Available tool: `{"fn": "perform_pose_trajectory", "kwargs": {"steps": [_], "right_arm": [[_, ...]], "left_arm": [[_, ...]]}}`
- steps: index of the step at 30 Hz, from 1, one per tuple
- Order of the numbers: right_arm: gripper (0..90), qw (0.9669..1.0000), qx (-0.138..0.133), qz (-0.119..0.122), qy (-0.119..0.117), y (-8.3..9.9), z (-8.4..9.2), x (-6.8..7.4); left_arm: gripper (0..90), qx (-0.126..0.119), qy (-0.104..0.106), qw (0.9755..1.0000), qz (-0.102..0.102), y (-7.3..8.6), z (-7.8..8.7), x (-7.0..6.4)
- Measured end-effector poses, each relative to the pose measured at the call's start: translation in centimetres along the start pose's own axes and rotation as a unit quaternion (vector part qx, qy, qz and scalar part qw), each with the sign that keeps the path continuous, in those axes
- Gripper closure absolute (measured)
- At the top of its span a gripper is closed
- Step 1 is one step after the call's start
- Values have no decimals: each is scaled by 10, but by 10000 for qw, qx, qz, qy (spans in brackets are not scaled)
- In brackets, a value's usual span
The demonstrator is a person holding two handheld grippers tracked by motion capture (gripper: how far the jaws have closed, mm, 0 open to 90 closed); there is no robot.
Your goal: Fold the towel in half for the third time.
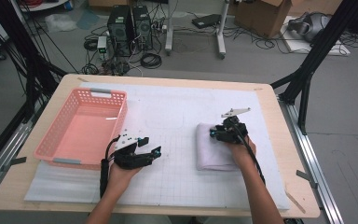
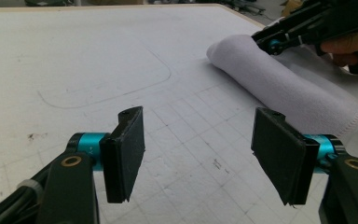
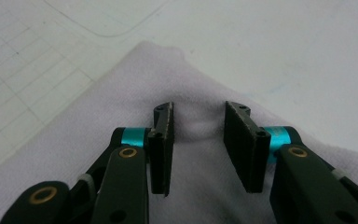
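Observation:
A folded white towel lies on the right half of the white gridded mat. My right gripper rests on the towel's far end, pointing left. In the right gripper view its jaws stand apart on the towel, with a low pucker of cloth between the pads, which do not pinch it. My left gripper hovers open and empty over bare mat, left of the towel. In the left gripper view its jaws stand wide, with the towel and the right gripper beyond.
A pink plastic basket with nothing in it sits at the mat's left side, close to my left hand. The wooden table's edge runs just right of the towel. Computers, cables and boxes stand on the floor beyond.

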State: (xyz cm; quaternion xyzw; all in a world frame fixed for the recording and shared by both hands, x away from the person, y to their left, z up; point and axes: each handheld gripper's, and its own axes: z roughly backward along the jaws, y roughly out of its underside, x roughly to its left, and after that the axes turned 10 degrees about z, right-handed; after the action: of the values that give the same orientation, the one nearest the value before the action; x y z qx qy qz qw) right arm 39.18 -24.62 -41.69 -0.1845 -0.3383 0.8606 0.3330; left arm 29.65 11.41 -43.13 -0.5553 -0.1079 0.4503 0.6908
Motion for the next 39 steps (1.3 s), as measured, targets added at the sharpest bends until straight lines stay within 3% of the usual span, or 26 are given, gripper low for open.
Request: {"fn": "perform_pose_trajectory", "kwargs": {"steps": [5,8,11,14,18,21,23,28,33,35,39], "right_arm": [[578,9989,-312,-10,-338,-1,-9,4],[532,9986,-385,-47,-368,0,0,0],[579,9988,-472,-124,-32,7,21,-7],[665,9991,-315,-113,273,21,35,-13],[679,9982,193,1,574,45,40,-22],[660,9978,50,-299,589,60,48,-31],[651,9976,-61,-340,604,65,56,-33],[611,9971,-564,-215,458,71,81,-20],[502,9976,-650,23,236,82,89,4],[502,9980,-592,106,186,86,89,11],[503,9991,-91,313,273,97,84,15]], "left_arm": [[345,6,20,10000,6,0,0,-1],[344,-15,12,10000,16,0,0,-1],[343,-12,34,10000,55,0,0,-1],[302,-57,-51,10000,59,-1,0,-1],[291,-47,-32,10000,50,-1,0,-2],[282,-44,-51,10000,40,0,0,-2],[275,-34,-63,10000,14,0,0,-2],[262,-39,-78,10000,-14,0,-1,-3],[260,-31,-90,9999,-58,0,-2,-4],[260,-40,-87,9999,-52,0,-1,-4],[260,-61,-74,9999,-53,0,0,-4]]}}
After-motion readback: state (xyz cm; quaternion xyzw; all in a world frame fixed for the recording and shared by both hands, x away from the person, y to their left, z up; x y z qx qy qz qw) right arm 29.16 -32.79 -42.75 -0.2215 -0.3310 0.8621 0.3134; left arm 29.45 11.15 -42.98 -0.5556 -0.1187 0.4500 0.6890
